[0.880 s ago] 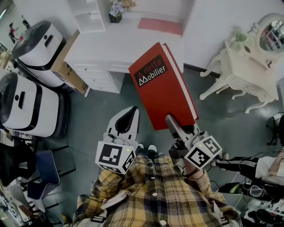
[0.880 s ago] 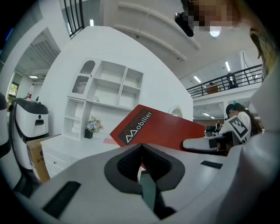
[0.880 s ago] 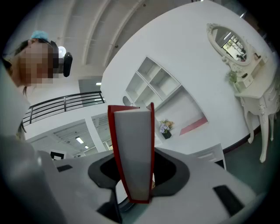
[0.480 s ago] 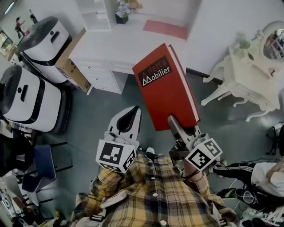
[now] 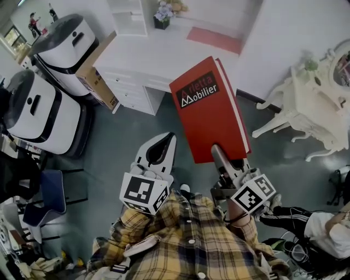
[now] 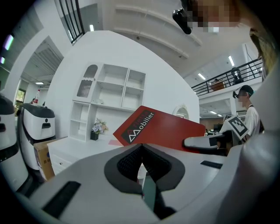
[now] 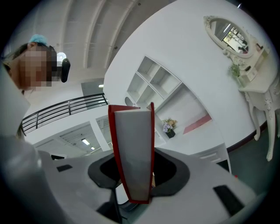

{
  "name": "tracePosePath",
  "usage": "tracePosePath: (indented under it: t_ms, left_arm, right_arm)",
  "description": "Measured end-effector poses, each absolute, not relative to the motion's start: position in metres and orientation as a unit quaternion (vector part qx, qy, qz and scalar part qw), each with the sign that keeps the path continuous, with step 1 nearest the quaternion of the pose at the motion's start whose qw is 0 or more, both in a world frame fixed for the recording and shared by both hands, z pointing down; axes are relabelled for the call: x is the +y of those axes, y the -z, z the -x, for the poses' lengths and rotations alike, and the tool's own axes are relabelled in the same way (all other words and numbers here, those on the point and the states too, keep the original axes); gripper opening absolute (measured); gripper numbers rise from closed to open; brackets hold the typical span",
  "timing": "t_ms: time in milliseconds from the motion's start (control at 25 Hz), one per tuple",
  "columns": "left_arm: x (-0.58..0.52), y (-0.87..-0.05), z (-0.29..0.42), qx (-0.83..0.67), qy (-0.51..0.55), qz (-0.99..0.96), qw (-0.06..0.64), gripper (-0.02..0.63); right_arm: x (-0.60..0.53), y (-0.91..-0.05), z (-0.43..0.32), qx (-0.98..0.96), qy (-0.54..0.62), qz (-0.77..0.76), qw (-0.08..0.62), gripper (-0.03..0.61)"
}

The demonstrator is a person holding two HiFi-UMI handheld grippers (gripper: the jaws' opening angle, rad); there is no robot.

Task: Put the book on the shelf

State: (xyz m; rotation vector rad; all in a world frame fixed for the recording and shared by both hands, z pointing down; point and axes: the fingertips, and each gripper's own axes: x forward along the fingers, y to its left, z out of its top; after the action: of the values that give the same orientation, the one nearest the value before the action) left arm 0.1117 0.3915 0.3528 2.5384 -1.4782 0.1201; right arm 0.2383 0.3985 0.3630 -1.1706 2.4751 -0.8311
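Observation:
A red hardcover book (image 5: 210,109) with white lettering stands up from my right gripper (image 5: 221,156), which is shut on its lower edge. In the right gripper view the book (image 7: 133,153) sits edge-on between the jaws, pages facing the camera. My left gripper (image 5: 163,143) hangs beside it to the left, shut and holding nothing. A white shelf unit (image 5: 131,16) stands on a white desk (image 5: 158,54) ahead, past the book. The left gripper view has the shelf (image 6: 111,94) at the back, with the book (image 6: 162,129) to its right.
Two white machines (image 5: 49,109) and a cardboard box (image 5: 95,76) stand left of the desk. A flower pot (image 5: 162,13) and a pink mat (image 5: 213,39) lie on the desk. An ornate white dressing table (image 5: 306,109) is at the right. A blue chair (image 5: 46,197) sits at lower left.
The book and both grippers have drifted slightly right and down in the head view, and the desk with the shelf has shifted right. The grip on the book is unchanged.

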Motion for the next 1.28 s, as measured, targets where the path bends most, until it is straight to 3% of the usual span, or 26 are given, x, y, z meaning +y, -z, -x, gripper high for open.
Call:
tracePosePath:
  t_ms: [280,1000,1280]
  left_arm:
    - [0.353,-0.354,-0.107,-0.511,-0.040,-0.854,0.094,0.020]
    - [0.135,-0.341,0.025,-0.489,-0.043,-0.866,0.098,0.020]
    - [0.122,-0.356,0.049,-0.481,-0.045,-0.871,0.089,0.020]
  right_arm:
    - [0.357,-0.366,-0.235,0.860,0.290,0.394,0.143,0.173]
    - [0.142,-0.345,-0.111,0.847,0.287,0.421,0.154,0.173]
    - [0.129,-0.361,-0.102,0.835,0.283,0.441,0.170,0.173]
